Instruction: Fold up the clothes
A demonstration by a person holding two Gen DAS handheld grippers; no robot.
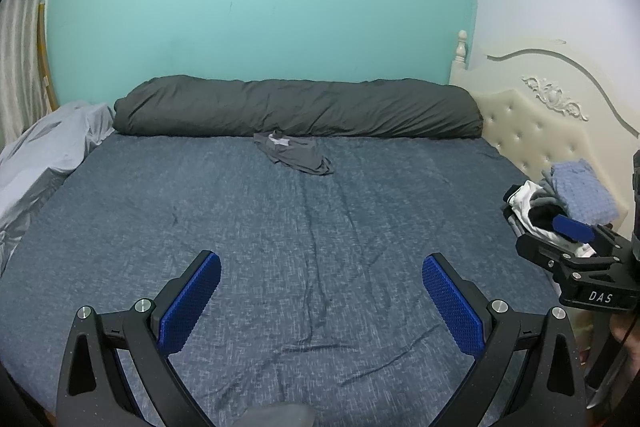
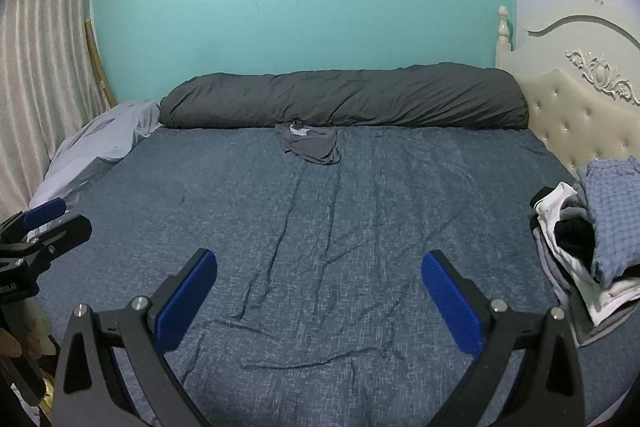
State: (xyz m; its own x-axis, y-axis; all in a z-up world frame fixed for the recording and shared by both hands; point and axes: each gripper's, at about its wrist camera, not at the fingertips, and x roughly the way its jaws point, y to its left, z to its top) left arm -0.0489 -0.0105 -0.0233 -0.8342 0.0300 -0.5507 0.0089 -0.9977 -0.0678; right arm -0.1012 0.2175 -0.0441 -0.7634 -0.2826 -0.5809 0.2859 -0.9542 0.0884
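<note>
A small crumpled grey garment [image 1: 294, 155] [image 2: 311, 145] lies at the far side of the bed, just in front of the dark bolster. A pile of clothes [image 1: 560, 211] [image 2: 588, 239], with a blue checked piece on top and white and black ones under it, sits at the bed's right edge. My left gripper [image 1: 320, 299] is open over the blue sheet near the front, nothing between its fingers. My right gripper [image 2: 320, 297] is open too, empty, beside the pile. Each gripper shows at the edge of the other's view.
The blue-grey bed sheet [image 1: 280, 227] is wrinkled in the middle. A long dark grey bolster [image 1: 296, 109] lies against the teal wall. A light grey blanket [image 1: 44, 155] is heaped at the left edge. A cream padded headboard [image 2: 584, 115] bounds the right side.
</note>
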